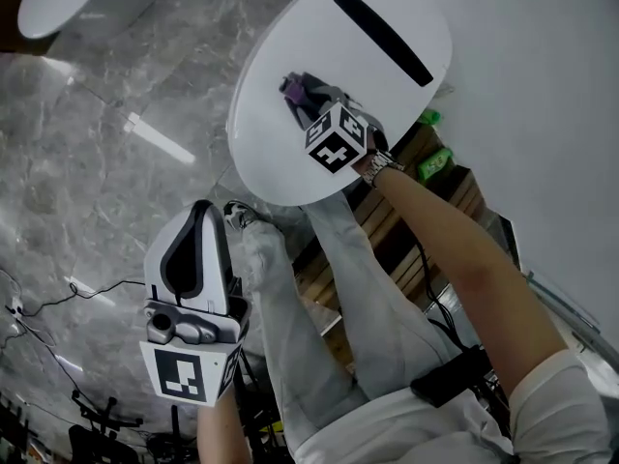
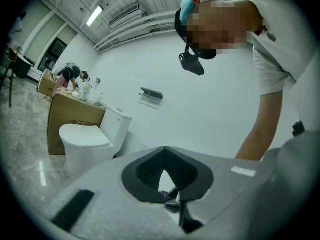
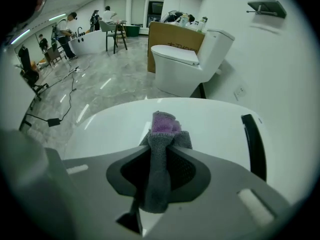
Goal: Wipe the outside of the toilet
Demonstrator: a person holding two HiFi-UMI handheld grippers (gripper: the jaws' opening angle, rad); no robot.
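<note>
The white toilet lid [image 1: 280, 153] with a black slot [image 1: 382, 37] fills the top middle of the head view. My right gripper [image 1: 308, 104] is shut on a grey and purple cloth [image 1: 295, 90], which is pressed on the lid's top. In the right gripper view the cloth [image 3: 162, 134] sticks out between the jaws over the lid [image 3: 215, 126]. Low at the left, beside the person's leg, my left gripper [image 1: 198, 228] is held away from the toilet. Its jaws meet at the tips [image 2: 164, 149] and hold nothing.
A second toilet [image 1: 68, 3] stands at the top left, also seen as a white toilet [image 3: 187, 64] by a cardboard box [image 3: 172, 36]. A white wall [image 1: 542, 56] is on the right. Wooden slats [image 1: 411, 259] lie under the toilet. Cables [image 1: 58, 298] cross the marble floor.
</note>
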